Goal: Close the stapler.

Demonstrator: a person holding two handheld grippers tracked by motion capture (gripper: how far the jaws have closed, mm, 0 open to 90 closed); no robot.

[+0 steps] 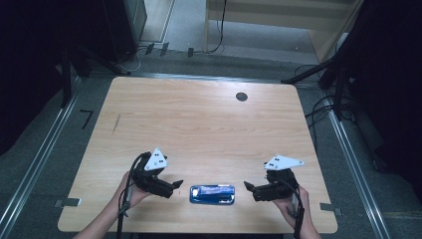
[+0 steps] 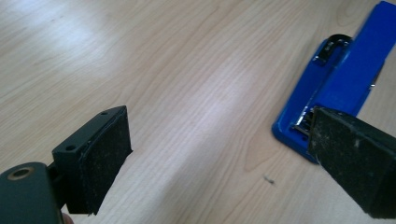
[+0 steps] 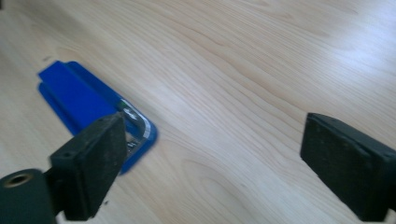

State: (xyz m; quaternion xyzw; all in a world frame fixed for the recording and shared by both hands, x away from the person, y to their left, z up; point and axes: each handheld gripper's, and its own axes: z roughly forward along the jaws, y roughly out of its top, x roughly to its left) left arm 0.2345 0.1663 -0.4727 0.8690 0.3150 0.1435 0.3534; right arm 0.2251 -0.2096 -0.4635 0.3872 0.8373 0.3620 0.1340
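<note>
Between your two grippers the blue stapler (image 1: pixel 212 194) lies flat on the table (image 1: pixel 199 119), its long axis pointing from one to the other. Your left gripper (image 1: pixel 178 183) and right gripper (image 1: pixel 246 185) both gape empty, each just off an end, about equally near.

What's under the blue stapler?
The blue stapler lies flat on the wooden table, between the two open grippers. Bare wood shows all around it. Whether anything is under it can't be seen, because its base covers that spot.
</note>
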